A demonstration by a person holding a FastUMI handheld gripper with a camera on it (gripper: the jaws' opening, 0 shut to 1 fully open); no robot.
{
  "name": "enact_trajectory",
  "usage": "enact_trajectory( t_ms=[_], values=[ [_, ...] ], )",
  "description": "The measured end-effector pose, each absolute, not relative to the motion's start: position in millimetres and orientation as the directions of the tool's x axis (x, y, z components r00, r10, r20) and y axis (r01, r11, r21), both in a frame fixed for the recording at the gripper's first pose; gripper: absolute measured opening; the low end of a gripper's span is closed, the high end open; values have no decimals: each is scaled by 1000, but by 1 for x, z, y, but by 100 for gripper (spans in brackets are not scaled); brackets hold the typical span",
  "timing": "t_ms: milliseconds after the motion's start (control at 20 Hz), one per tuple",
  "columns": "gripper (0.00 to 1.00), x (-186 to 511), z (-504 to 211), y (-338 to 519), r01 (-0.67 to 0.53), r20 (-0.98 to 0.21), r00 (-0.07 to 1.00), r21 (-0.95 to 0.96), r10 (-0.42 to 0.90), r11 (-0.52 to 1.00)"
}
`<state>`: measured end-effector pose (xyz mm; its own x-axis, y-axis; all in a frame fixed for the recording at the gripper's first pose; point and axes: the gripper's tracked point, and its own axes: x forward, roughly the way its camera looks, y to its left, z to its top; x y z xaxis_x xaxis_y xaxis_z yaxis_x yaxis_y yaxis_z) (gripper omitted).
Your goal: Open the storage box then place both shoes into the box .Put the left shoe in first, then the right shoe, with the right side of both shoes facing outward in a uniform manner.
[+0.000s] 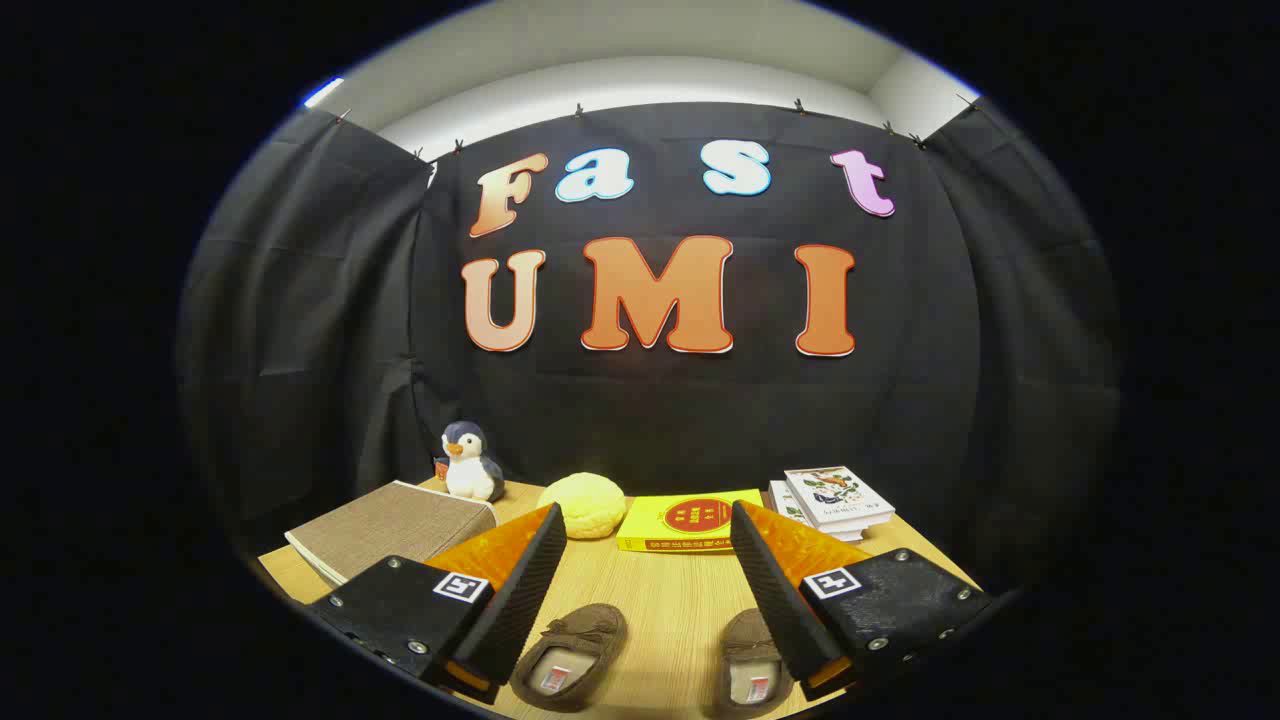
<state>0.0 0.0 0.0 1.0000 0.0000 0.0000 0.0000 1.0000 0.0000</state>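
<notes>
gripper (645, 520) spread wide, empty; two brown shoes (570, 655) (752, 672) below; one penguin (470, 462).

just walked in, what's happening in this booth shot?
A person's hand-held gripper hangs open above a wooden table, gripping nothing. Two brown slippers lie below and between its fingers: one by the left finger, the other by the right, partly hidden behind it. Neither is picked up yet. Beyond the fingers sit a closed brown box, a toy penguin, a yellow bun-like ball, a yellow book and stacked books.
</notes>
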Motion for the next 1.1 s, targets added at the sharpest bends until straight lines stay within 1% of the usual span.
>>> enact_trajectory(
  t_ms=[350,800,1000,1100],
  values=[
    [99,-5,-7,5,13,-20,1000,-12,-13,1000],
    [99,-13,-14,24,92,-22,995,-44,-93,995],
    [99,-6,-28,44,50,-52,997,-33,-52,998],
    [99,2,-42,54,-6,-86,996,0,6,1000]
  ],
)
